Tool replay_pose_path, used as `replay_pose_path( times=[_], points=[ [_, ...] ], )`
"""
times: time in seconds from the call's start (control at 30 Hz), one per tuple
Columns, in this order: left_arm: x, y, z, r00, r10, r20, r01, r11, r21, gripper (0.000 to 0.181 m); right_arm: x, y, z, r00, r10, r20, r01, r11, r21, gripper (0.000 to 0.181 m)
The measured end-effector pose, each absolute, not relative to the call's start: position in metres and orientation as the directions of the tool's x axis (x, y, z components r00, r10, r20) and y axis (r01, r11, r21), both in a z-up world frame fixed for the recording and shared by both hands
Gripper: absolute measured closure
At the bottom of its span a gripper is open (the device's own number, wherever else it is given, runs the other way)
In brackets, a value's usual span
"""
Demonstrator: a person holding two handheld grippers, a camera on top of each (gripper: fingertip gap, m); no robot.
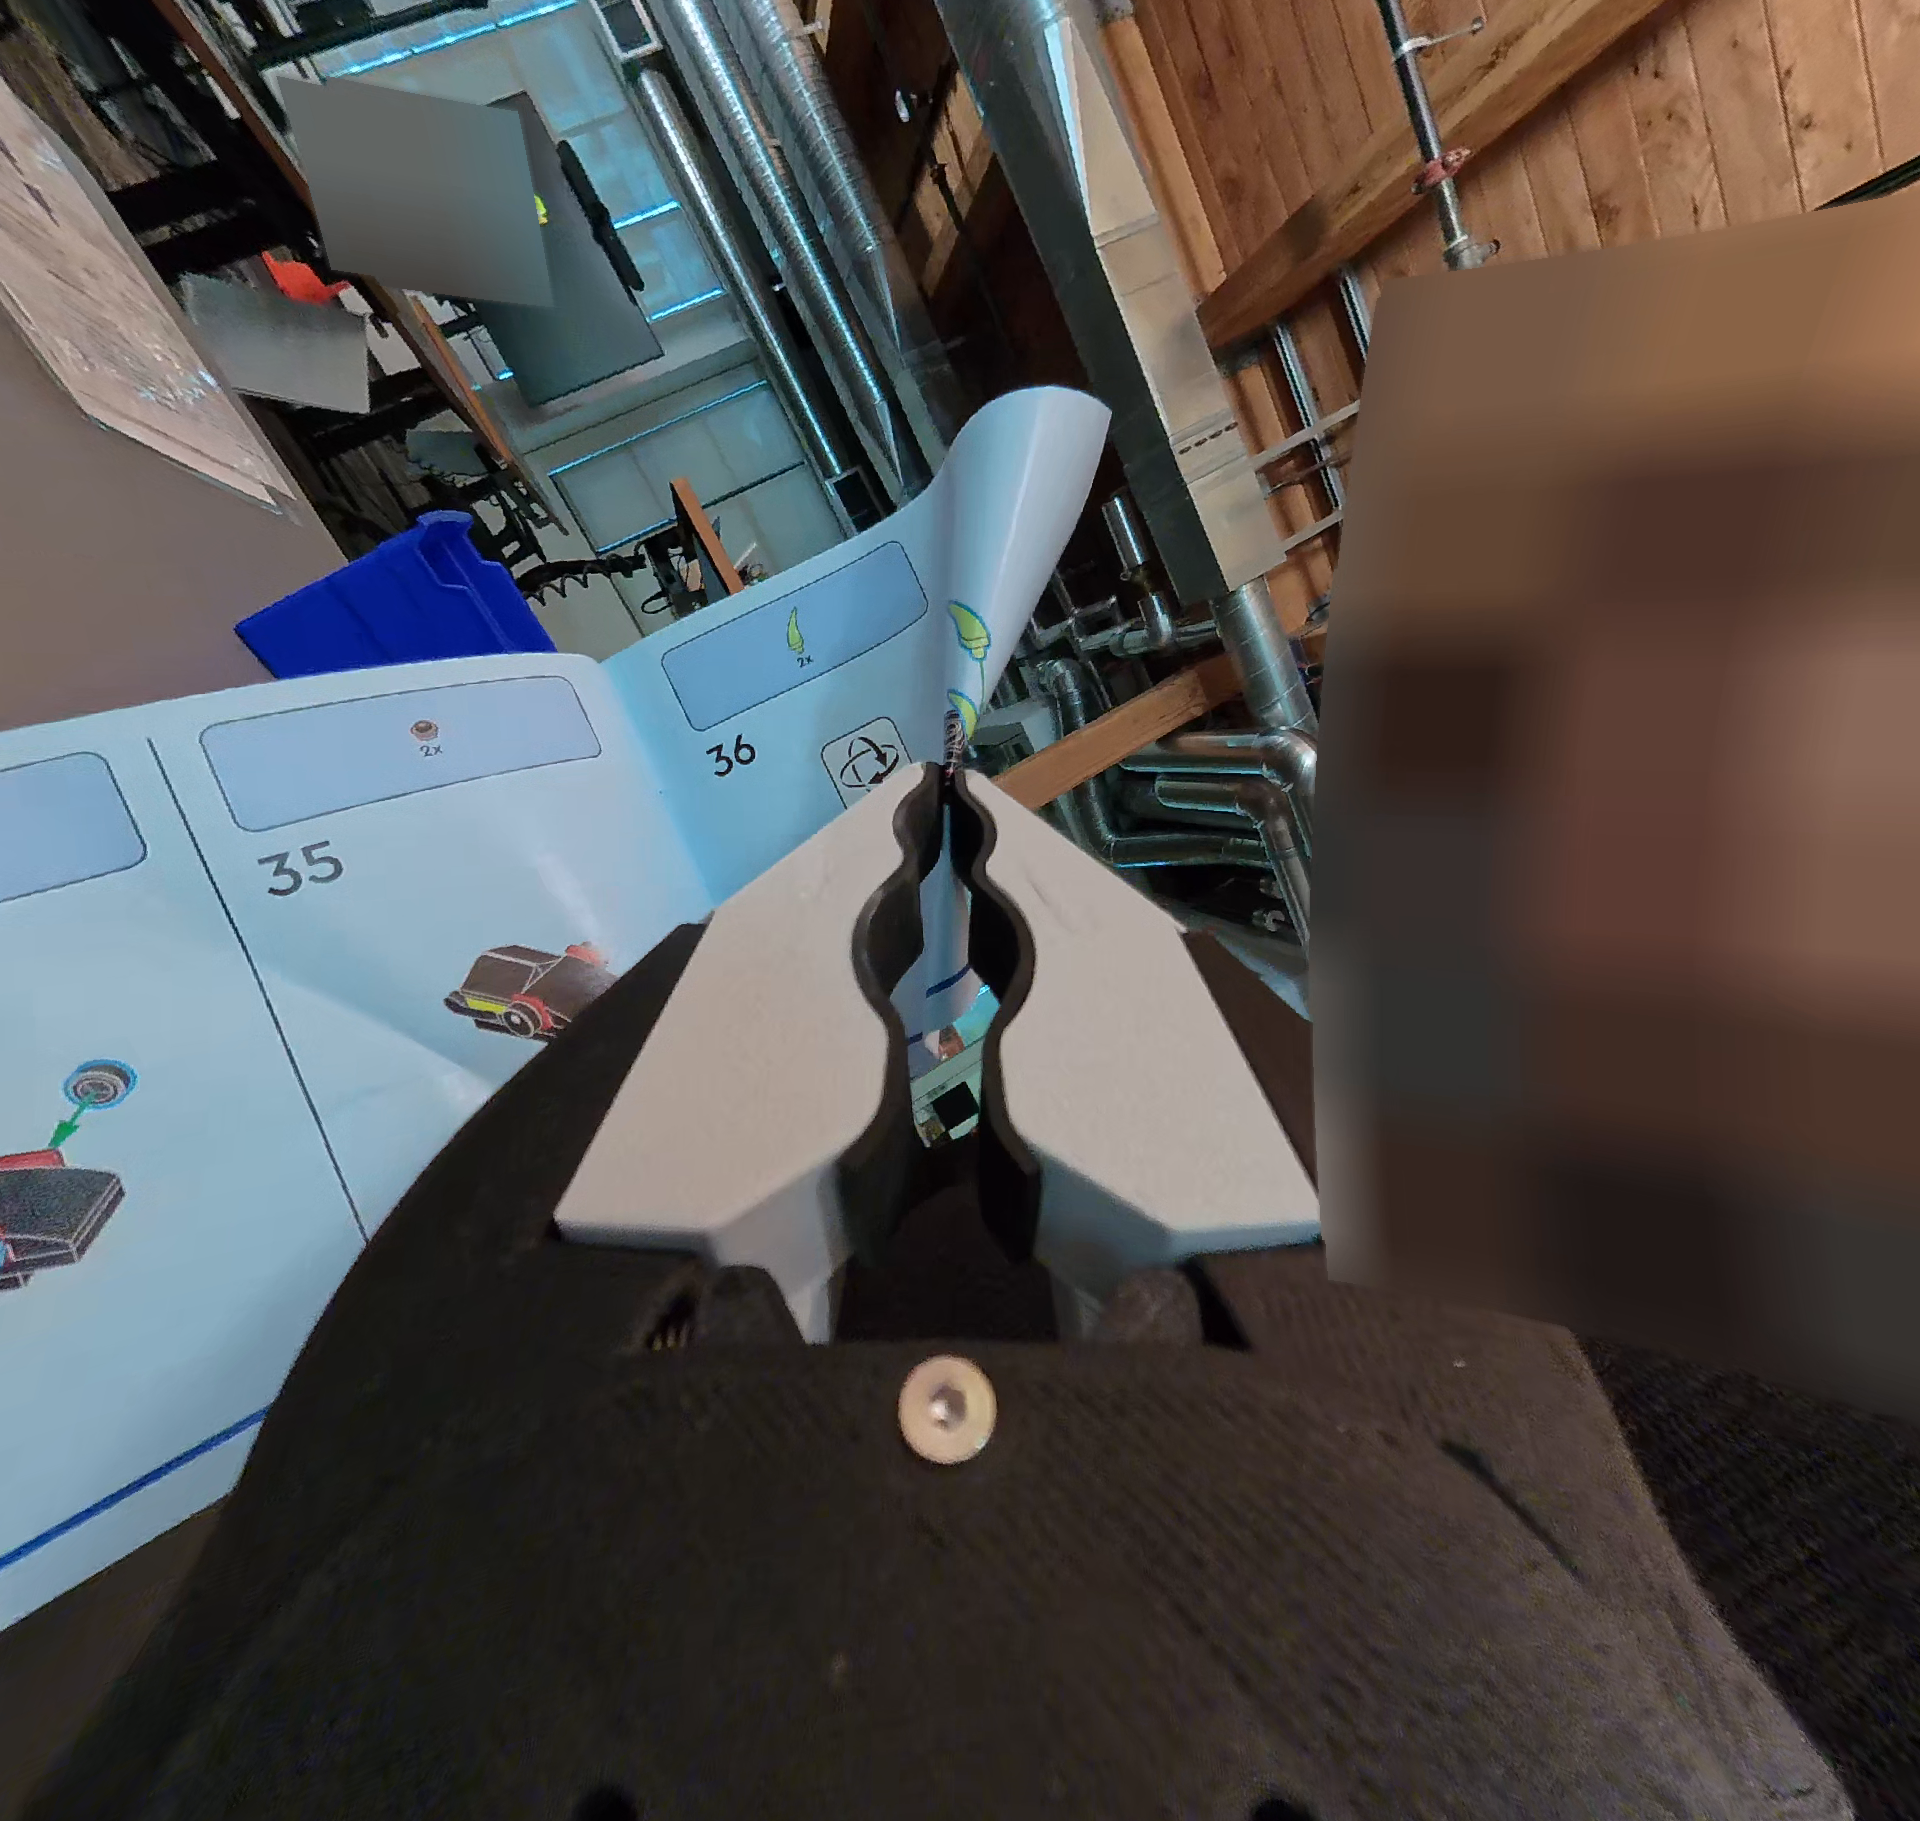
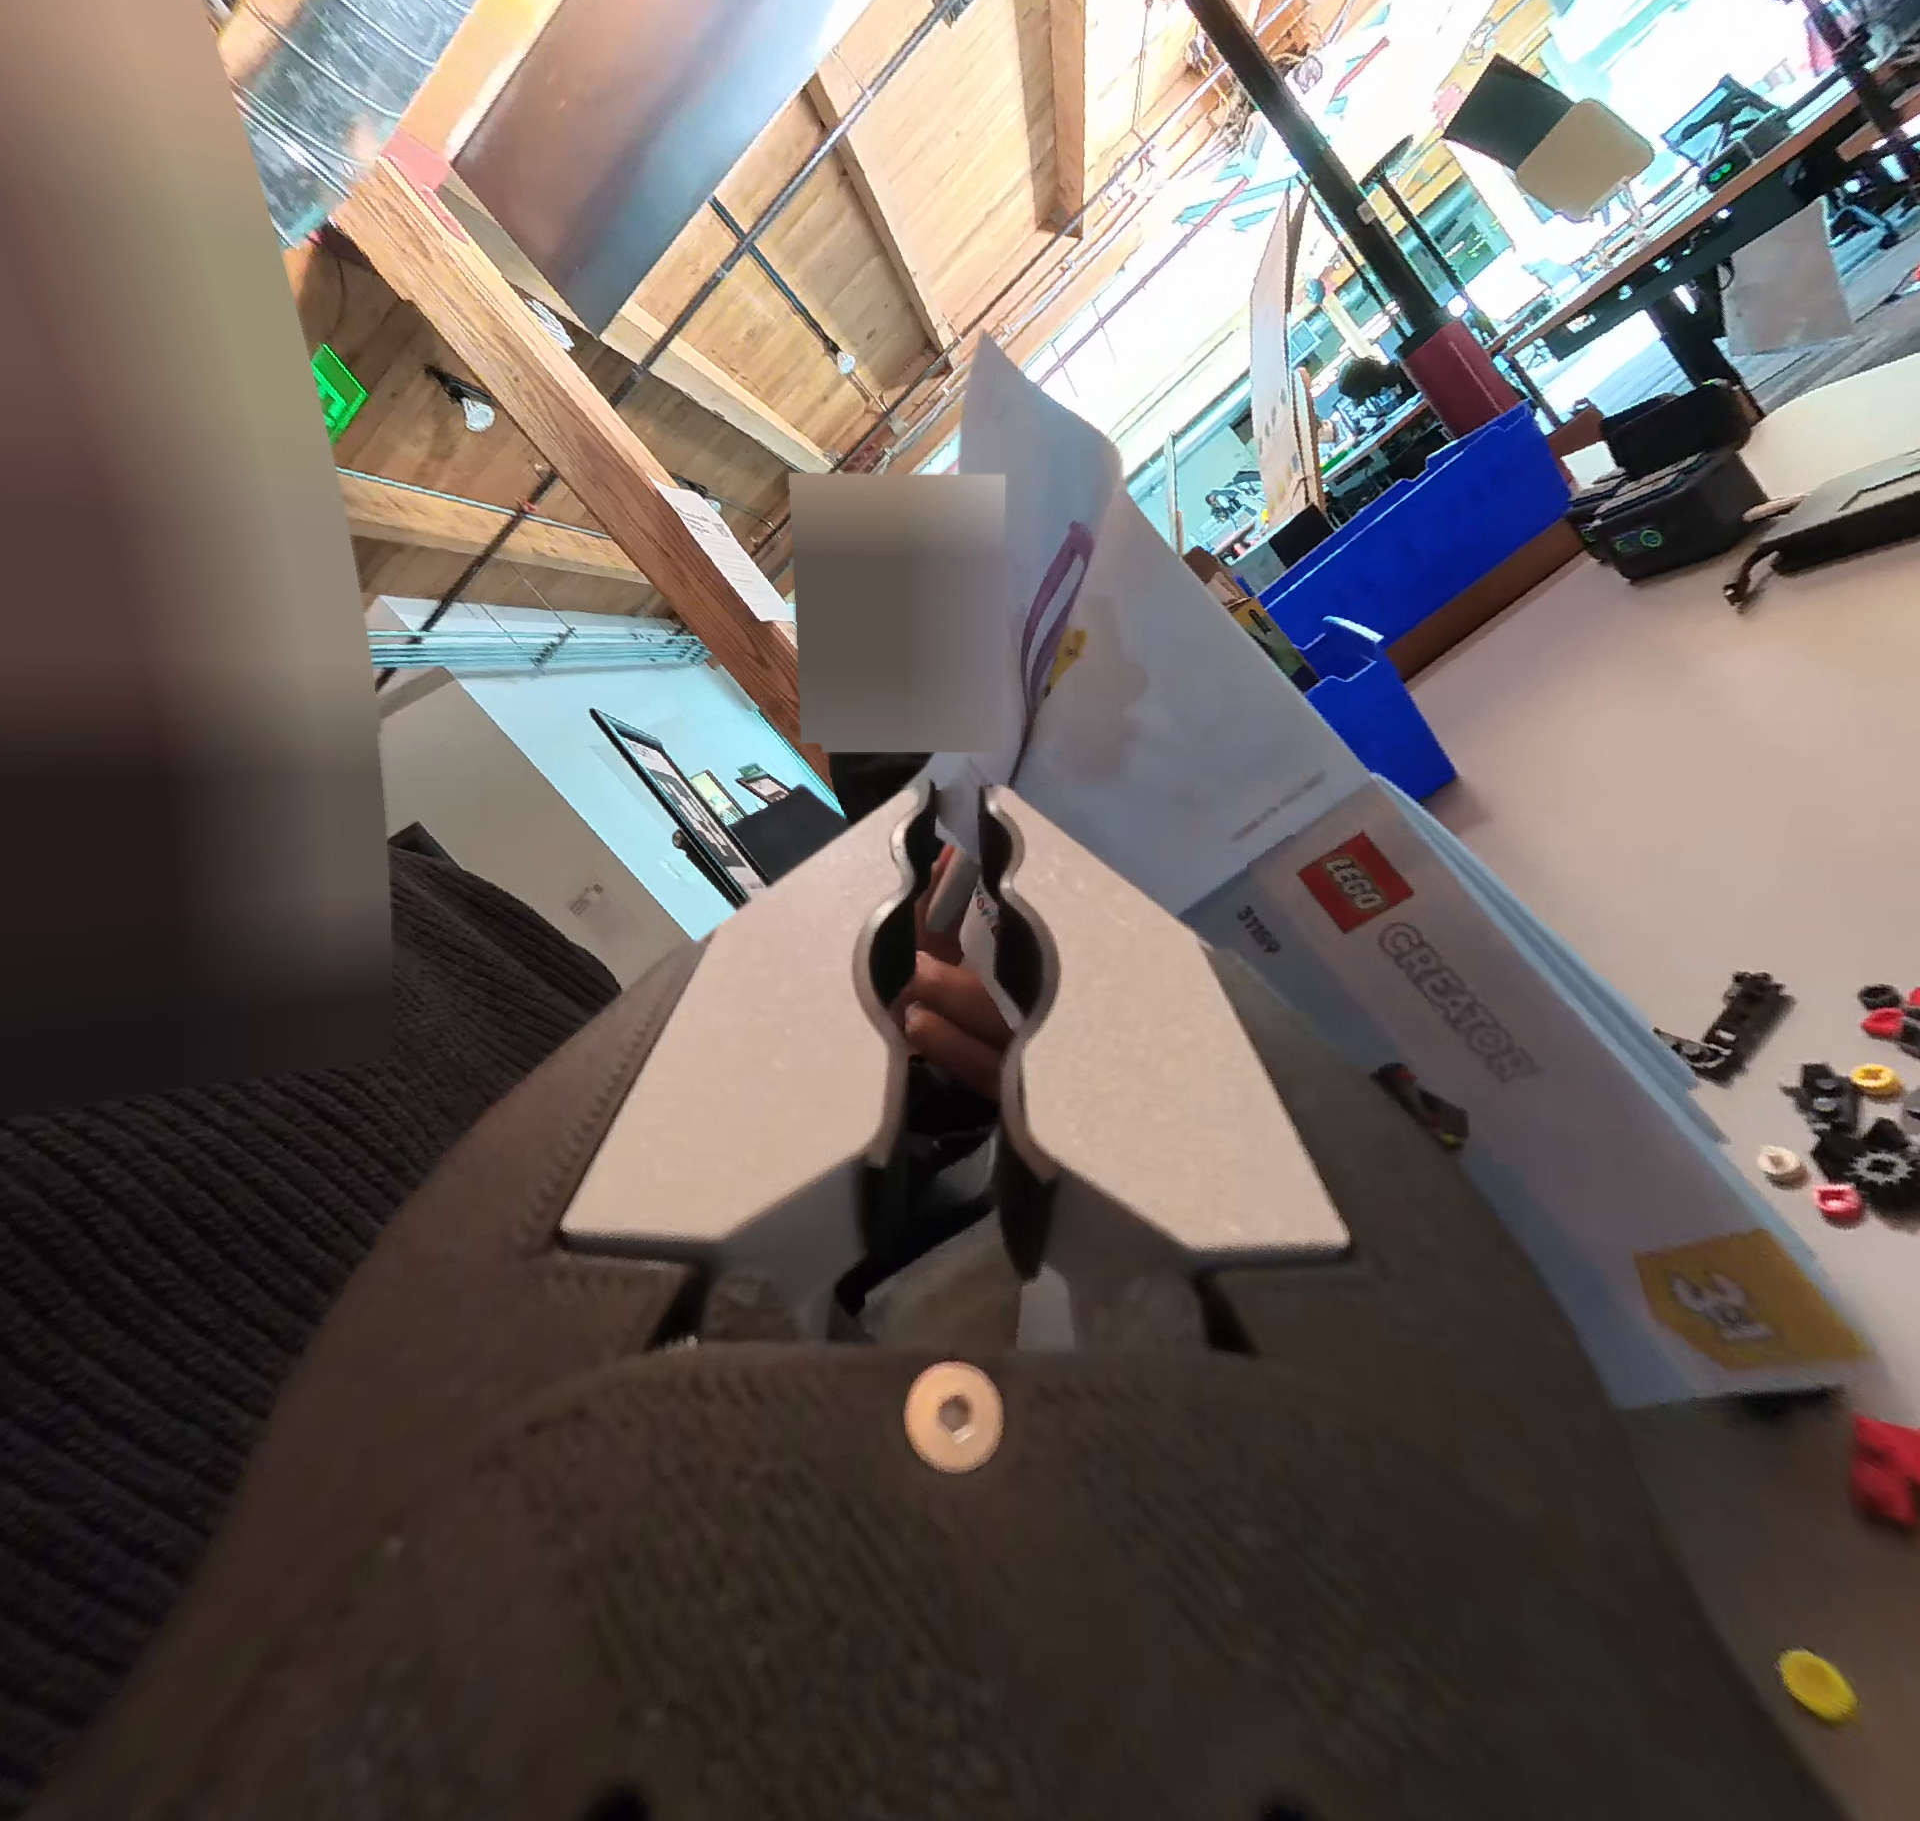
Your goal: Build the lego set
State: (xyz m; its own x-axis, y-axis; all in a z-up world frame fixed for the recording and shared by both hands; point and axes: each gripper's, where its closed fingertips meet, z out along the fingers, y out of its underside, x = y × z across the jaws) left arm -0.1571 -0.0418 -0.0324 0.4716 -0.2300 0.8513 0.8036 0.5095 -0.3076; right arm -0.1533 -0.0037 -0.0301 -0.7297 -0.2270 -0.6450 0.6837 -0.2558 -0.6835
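In the left wrist view, the instruction booklet (image 1: 436, 898) lies open across the left side, its pale blue pages showing numbered build steps and small drawings of a dark car. Behind its top edge a blue bin (image 1: 395, 602) stands on the table. Toward the middle, one page (image 1: 997, 545) curls up off the booklet and runs between the grey fingers of the left gripper (image 1: 948, 784), whose jaws are closed on the page, tips nearly meeting with the paper pinched between them. Behind it, metal ducts (image 1: 790, 213) and a wooden plank ceiling (image 1: 1558, 57) fill the upper right.

In the right wrist view, a dark knitted sleeve (image 2: 260, 1096) sits at the lower left. At the middle, the right gripper (image 2: 961, 795) has its jaws drawn close together on the lower edge of a lifted white page (image 2: 1091, 649) that stands up and leans right. Through the gap between the fingers a person's hand (image 2: 951, 1018) shows farther off. To the right of the gripper the booklet's cover (image 2: 1475, 1075) slopes down toward the pale table (image 2: 1662, 784). Two blue bins (image 2: 1382, 701) stand on the table beyond the booklet. At the far right, loose lego pieces (image 2: 1849, 1137), black, red, yellow and white, lie scattered on the table near the booklet's edge, with one yellow round piece (image 2: 1816, 1686) apart at the lower right.
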Motion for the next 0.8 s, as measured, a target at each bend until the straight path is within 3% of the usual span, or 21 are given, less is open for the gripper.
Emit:
replay_pose_path(
  times=[0.03,0.2,0.27,0.47,0.57,0.67,0.8],
  points=[
    [-0.157,-0.041,-0.033,0.473,-0.223,0.852,0.803,0.507,-0.313,0.181,-0.153,-0.004,-0.030,-0.731,-0.223,-0.645,0.682,-0.253,-0.686,0.175],
    [-0.155,-0.028,-0.046,0.519,-0.056,0.853,0.774,0.454,-0.441,0.180,-0.154,-0.006,-0.035,-0.754,-0.167,-0.636,0.657,-0.229,-0.718,0.174],
    [-0.153,-0.023,-0.049,0.549,0.011,0.836,0.753,0.428,-0.500,0.174,-0.154,-0.005,-0.032,-0.768,-0.151,-0.623,0.640,-0.226,-0.734,0.181],
    [-0.156,-0.028,-0.044,0.591,0.072,0.803,0.689,0.472,-0.549,0.122,-0.157,-0.001,-0.022,-0.843,-0.019,-0.537,0.531,-0.178,-0.828,0.181],
    [-0.152,-0.025,-0.034,0.669,0.236,0.705,0.567,0.452,-0.689,0.120,-0.157,-0.003,-0.022,-0.875,0.060,-0.480,0.469,-0.137,-0.872,0.181],
    [-0.147,-0.015,-0.028,0.723,0.443,0.529,0.431,0.310,-0.848,0.124,-0.154,-0.007,-0.023,-0.898,0.104,-0.428,0.419,-0.103,-0.902,0.181],
    [-0.145,-0.008,-0.033,0.715,0.576,0.397,0.366,0.174,-0.914,0.140,-0.148,-0.013,-0.021,-0.895,0.084,-0.438,0.429,-0.103,-0.897,0.181]
  ],
)
